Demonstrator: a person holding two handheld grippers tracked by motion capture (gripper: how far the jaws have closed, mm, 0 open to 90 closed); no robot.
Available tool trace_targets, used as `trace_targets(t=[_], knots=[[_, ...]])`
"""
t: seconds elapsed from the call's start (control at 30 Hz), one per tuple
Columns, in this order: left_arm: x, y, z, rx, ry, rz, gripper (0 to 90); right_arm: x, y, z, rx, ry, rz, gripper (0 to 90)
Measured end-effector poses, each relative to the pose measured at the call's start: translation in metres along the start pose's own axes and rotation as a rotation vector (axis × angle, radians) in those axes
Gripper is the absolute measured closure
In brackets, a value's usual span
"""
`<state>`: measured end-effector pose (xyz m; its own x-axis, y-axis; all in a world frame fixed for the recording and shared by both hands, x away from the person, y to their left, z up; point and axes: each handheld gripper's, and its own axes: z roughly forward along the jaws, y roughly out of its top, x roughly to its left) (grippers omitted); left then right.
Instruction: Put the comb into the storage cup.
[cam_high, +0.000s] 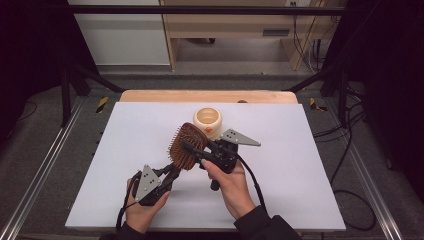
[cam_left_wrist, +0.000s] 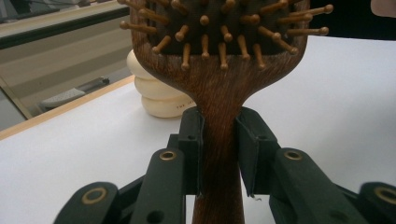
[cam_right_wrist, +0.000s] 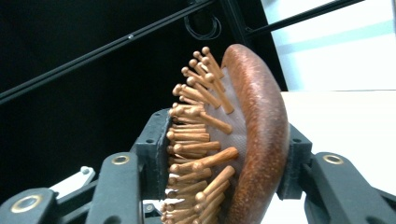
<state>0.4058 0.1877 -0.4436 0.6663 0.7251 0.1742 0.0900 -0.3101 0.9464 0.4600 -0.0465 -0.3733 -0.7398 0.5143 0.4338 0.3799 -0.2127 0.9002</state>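
White table (cam_high: 125, 165), cream pot (cam_high: 207, 120) far | hairbrush (cam_high: 182, 146) held above centre | left gripper (cam_high: 167, 176) pinching handle | right gripper (cam_high: 192, 148) clamping head, bristles to back | light, rigid wood; pegs snag; grip handle neck.

1. A cream-coloured ribbed pot (cam_high: 207, 121) stands on the white table (cam_high: 125, 150), nearer the far edge than the near one and about midway between the left and right edges. Its mouth is open and faces up.
2. In the left gripper view the same cream pot (cam_left_wrist: 156, 95) shows three stacked rounded rings.
3. A strip of bare wood (cam_high: 150, 96) runs along the table's far edge.
4. Beyond the table stands light wooden furniture (cam_high: 225, 25) on a grey floor (cam_high: 45, 145).
5. Black cables (cam_high: 350, 150) trail over the floor off the right edge.
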Motion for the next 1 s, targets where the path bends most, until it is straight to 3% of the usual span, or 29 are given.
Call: trace_targets(t=[0.2,0.4,0.63,0.77,0.93,1.0], knots=[[0.001,-0.001,0.001,-0.009,0.000,-0.020,72.4,0.001,0.000,0.002,-0.002,-0.007,0.007,51.0],[0.004,-0.006,0.006,0.009,-0.027,-0.086,67.4,-0.001,0.001,0.005,0.018,-0.024,0.006,51.3],[0.016,-0.009,-0.006,-0.030,-0.014,-0.156,59.4,-0.014,0.016,-0.002,-0.034,-0.059,0.015,51.2],[0.029,-0.011,-0.017,-0.065,0.029,-0.232,46.3,-0.022,0.023,-0.004,-0.039,-0.093,0.019,51.1],[0.049,-0.018,-0.032,-0.068,0.121,-0.268,35.8,-0.029,0.031,-0.001,-0.047,-0.109,0.026,51.0],[0.056,-0.023,-0.035,-0.049,0.131,-0.277,32.8,-0.031,0.035,0.001,-0.048,-0.116,0.023,51.0]])
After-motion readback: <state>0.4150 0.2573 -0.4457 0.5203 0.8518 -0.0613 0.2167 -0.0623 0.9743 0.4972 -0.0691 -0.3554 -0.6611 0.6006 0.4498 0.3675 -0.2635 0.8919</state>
